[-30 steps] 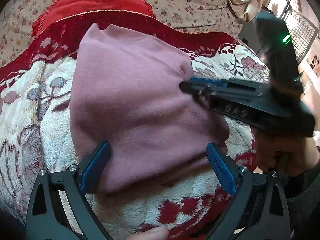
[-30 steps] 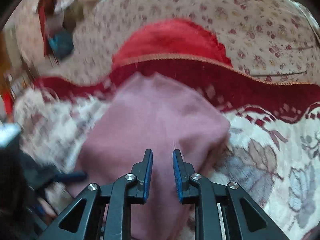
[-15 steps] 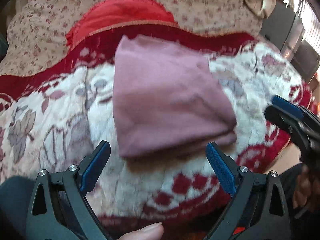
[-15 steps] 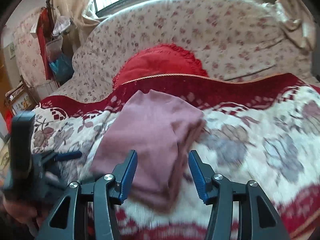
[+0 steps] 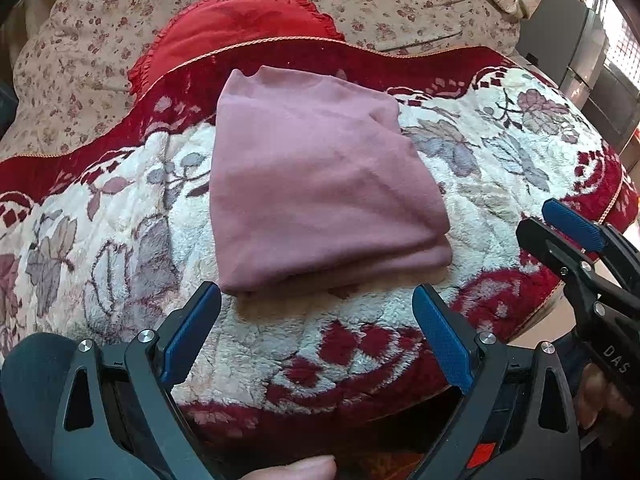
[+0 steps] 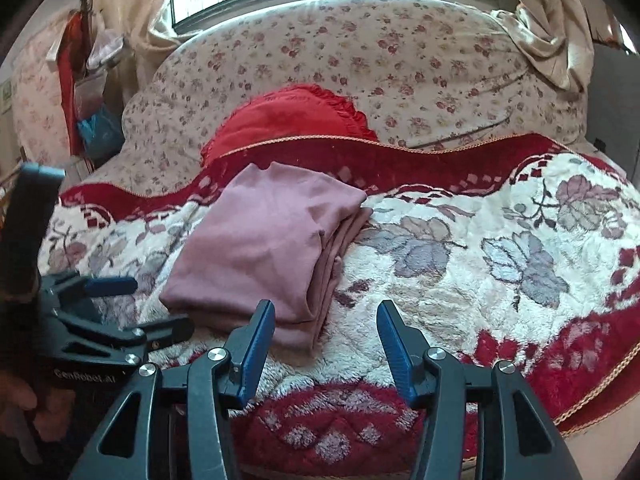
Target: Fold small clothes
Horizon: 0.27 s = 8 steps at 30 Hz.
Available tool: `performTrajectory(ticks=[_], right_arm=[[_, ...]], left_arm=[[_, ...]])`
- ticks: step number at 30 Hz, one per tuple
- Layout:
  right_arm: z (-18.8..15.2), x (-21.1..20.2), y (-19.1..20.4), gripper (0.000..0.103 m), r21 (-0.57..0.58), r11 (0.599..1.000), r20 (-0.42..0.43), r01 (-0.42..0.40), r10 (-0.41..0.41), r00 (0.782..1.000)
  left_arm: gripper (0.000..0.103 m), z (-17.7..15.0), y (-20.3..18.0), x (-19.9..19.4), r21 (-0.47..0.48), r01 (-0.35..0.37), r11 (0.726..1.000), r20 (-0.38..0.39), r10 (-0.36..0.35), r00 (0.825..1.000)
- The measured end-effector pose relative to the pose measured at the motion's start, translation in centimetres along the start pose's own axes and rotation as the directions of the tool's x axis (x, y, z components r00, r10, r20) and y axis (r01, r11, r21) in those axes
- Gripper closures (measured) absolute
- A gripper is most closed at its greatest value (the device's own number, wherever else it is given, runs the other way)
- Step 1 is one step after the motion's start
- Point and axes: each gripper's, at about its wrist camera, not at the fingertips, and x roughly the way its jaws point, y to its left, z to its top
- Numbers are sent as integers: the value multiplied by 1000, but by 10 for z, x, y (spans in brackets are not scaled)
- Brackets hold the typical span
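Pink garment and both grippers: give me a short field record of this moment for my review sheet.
garment: pink garment, folded into a compact stack, layered edges visible on one side
surface: plush floral blanket with a red border
left gripper: open, empty, short of the garment's near edge
right gripper: open, empty, clear of the garment
behind: red cushion against the floral sofa back
fold status: looks finished

The folded mauve garment (image 5: 316, 176) is soft, matt knit cloth lying on a shaggy, plush blanket (image 5: 500, 200). The left tongs (image 5: 316, 336) are matt black plastic with ribbed blue pads (image 5: 440, 336) and shiny metal rivets (image 5: 146, 335)
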Motion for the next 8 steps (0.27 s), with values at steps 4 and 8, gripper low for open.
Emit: performTrajectory(ticks=[4,8], right_arm=[[0,2,6,52,-25,1000,-3,2,-2,1000],[0,2,8,52,-31,999,-1,-6,6,1000]], left_arm=[[7,-1,4,-2,-19,21,1000,19,-21,1000],[7,0,3,-5,-7,24,1000,41,-23,999]])
